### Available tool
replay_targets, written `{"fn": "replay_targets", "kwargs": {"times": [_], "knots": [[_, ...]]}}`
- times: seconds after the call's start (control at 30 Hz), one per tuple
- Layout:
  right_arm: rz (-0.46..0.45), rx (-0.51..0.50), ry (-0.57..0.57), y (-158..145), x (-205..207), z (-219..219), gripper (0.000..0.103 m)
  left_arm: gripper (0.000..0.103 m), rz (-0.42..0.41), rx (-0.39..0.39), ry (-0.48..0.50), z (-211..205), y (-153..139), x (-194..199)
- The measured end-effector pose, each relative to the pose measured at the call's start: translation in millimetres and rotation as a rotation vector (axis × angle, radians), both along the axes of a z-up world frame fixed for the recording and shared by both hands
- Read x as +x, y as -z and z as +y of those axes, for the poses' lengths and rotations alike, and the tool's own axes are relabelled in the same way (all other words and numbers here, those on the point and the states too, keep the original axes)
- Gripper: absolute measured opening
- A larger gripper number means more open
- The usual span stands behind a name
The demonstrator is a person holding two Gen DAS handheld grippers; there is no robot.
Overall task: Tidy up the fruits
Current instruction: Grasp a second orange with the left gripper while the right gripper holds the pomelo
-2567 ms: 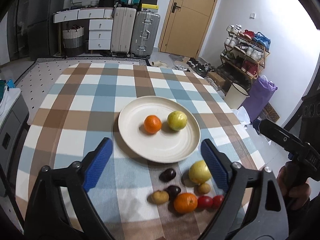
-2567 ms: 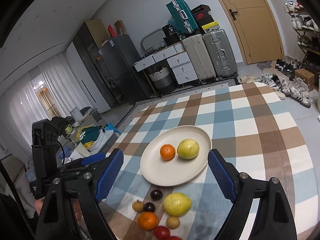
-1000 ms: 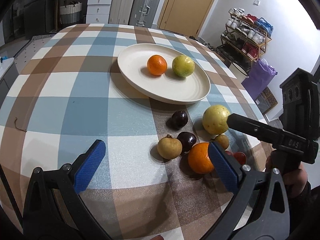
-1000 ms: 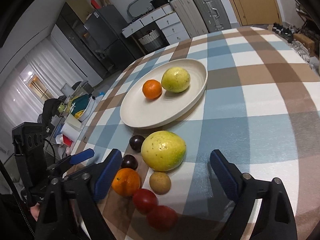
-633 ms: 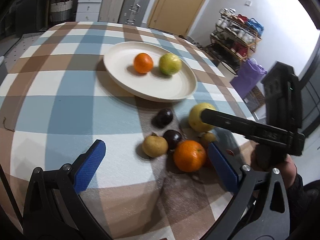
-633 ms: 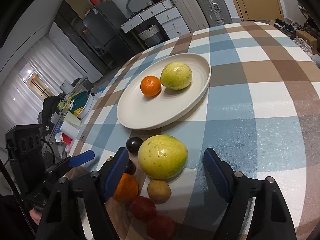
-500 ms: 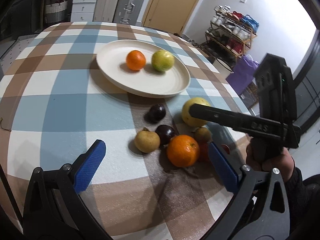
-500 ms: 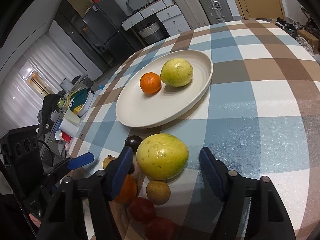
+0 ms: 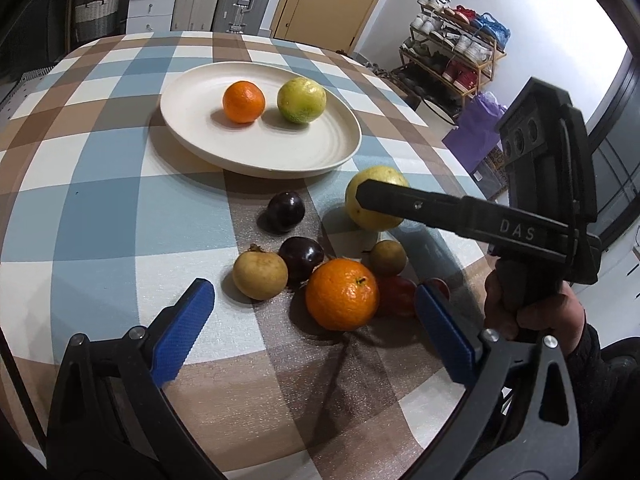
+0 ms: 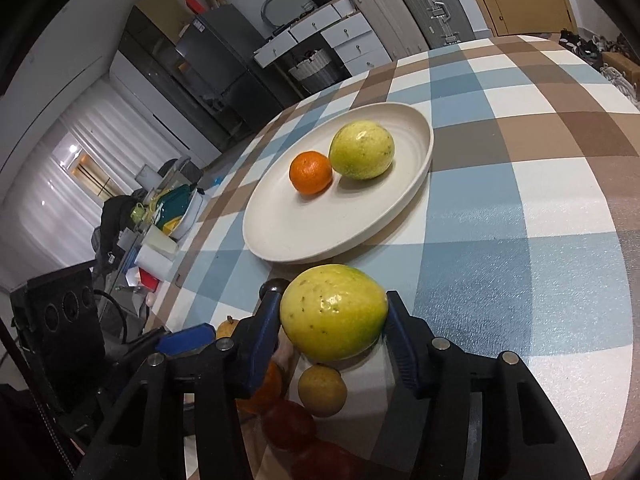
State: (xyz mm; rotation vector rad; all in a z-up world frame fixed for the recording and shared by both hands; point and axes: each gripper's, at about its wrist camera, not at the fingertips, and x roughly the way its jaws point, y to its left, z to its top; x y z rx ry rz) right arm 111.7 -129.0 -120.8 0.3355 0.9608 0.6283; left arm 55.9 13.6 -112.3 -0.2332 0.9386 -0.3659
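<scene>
Both pads [image 10: 267, 320] touch yellow fruit [image 10: 334, 312] | right hand-held gripper [image 10: 332, 330] closing

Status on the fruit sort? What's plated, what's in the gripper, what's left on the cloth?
Done: an orange and a yellow-green fruit sit on the plate.
In hand: the right hand-held gripper is closing on the large yellow fruit, still down by the pile.
Left: the big orange, two dark plums, two small brown fruits and some red ones. The left hand-held gripper is open and empty.
</scene>
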Motion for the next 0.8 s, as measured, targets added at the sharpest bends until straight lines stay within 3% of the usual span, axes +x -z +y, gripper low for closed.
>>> {"fn": "replay_targets", "kwargs": {"times": [0.37, 0.43, 0.53, 0.73, 0.8], "knots": [[-0.019, 0.032, -0.021, -4.8, 0.0, -3.9, 0.053, 0.081, 0.038, 0.032, -0.005, -9.1, 3.8, 8.8], [-0.026, 0.04, -0.02, -6.5, -0.4, -5.9, 0.053, 0.068, 0.058, 0.015, -0.003, -8.1, 5.7, 10.2], [-0.034, 0.048, -0.018, -7.6, -1.0, -9.0, 0.053, 0.056, 0.072, 0.017, 0.015, -10.5, 5.7, 11.2], [-0.04, 0.062, -0.013, -6.8, -0.9, -14.7, 0.053, 0.038, 0.08, 0.015, 0.044, -19.2, 4.4, 10.3], [-0.039, 0.066, -0.01, -6.1, -0.4, -16.4, 0.053, 0.038, 0.076, 0.03, 0.044, -21.4, 3.3, 10.6]]}}
